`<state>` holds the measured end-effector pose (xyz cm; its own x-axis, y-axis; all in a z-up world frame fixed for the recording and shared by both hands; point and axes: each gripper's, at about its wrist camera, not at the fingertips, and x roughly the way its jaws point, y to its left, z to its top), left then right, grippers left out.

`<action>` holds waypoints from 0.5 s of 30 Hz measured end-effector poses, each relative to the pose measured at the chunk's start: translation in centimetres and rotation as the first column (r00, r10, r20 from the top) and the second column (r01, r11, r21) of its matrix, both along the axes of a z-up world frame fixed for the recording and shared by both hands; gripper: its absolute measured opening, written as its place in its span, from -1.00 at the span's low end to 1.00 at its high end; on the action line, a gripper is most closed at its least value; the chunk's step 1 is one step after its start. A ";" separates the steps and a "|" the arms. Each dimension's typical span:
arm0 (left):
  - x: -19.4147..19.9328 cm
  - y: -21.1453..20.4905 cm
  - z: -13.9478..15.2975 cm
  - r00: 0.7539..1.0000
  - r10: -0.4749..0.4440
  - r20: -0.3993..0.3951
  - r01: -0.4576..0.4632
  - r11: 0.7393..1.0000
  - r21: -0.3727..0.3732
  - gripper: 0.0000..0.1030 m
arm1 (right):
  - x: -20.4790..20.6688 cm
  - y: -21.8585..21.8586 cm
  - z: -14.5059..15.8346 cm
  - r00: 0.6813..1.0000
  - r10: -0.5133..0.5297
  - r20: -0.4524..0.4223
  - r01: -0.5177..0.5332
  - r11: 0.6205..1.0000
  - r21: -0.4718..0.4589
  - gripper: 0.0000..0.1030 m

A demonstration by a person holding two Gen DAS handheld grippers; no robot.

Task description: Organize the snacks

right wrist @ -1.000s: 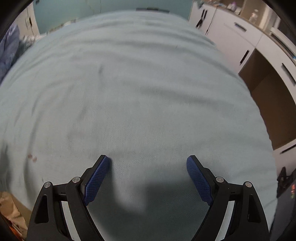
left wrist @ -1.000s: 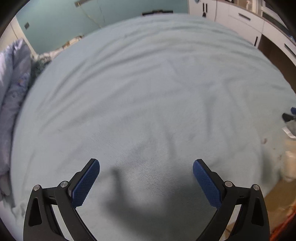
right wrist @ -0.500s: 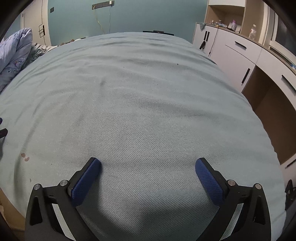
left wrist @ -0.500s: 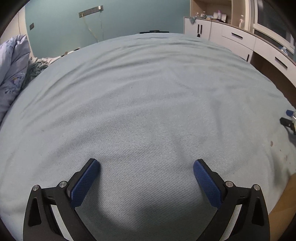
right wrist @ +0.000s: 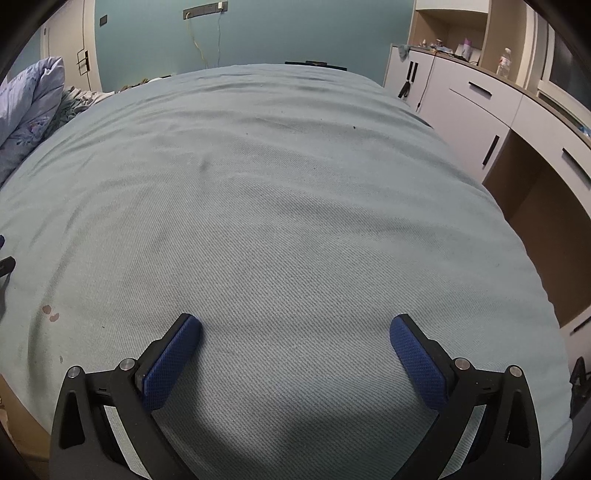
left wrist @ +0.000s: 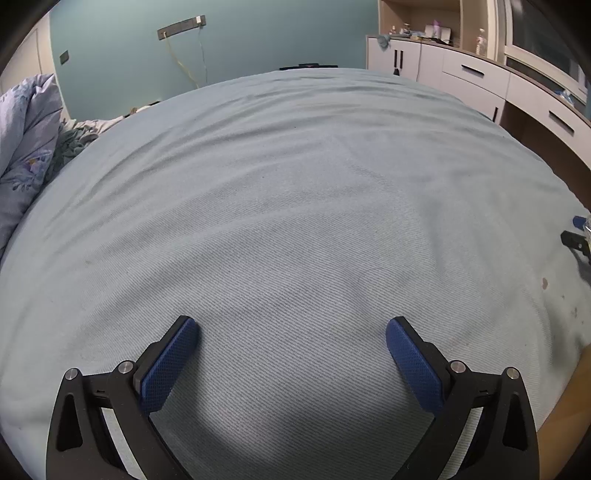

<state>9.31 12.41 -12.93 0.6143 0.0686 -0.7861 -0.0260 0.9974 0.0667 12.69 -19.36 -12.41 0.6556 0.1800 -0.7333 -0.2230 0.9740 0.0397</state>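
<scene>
while a wide bed under a pale blue-grey sheet fills nearly all of both wrist views, no snack shows in either one, so where the snacks lie cannot be told. the sheet is lightly wrinkled toward the far side and carries a few small reddish spots near the left edge in the right wrist view. behind the bed stands a teal wall with a socket strip and a thin cable hanging from it. on the right runs a row of white cabinets with dark handles, and small bottles stand on the counter above them. on the far left lies a bunched lilac duvet with a flower print. the left gripper hangs low over the near part of the sheet, its blue-padded fingers spread wide with nothing between them. the right gripper sits the same way over the sheet, its fingers also spread wide and holding nothing. a small dark and blue part of the right gripper peeks in at the right edge of the left wrist view.
</scene>
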 end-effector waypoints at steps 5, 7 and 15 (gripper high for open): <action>0.0 -0.1 0.0 1.000 0.000 0.001 0.000 1.000 0.001 1.00 | -0.1 0.1 0.0 1.000 0.000 0.005 0.000 1.000 -0.008 1.00; 0.0 -0.1 0.0 1.000 0.000 0.001 0.000 1.000 0.001 1.00 | 0.0 0.0 0.0 1.000 0.000 0.005 0.000 1.000 -0.004 1.00; 0.0 -0.1 0.0 1.000 0.000 0.000 0.000 1.000 -0.003 1.00 | 0.0 -0.1 0.1 1.000 0.001 0.002 -0.001 1.000 -0.003 1.00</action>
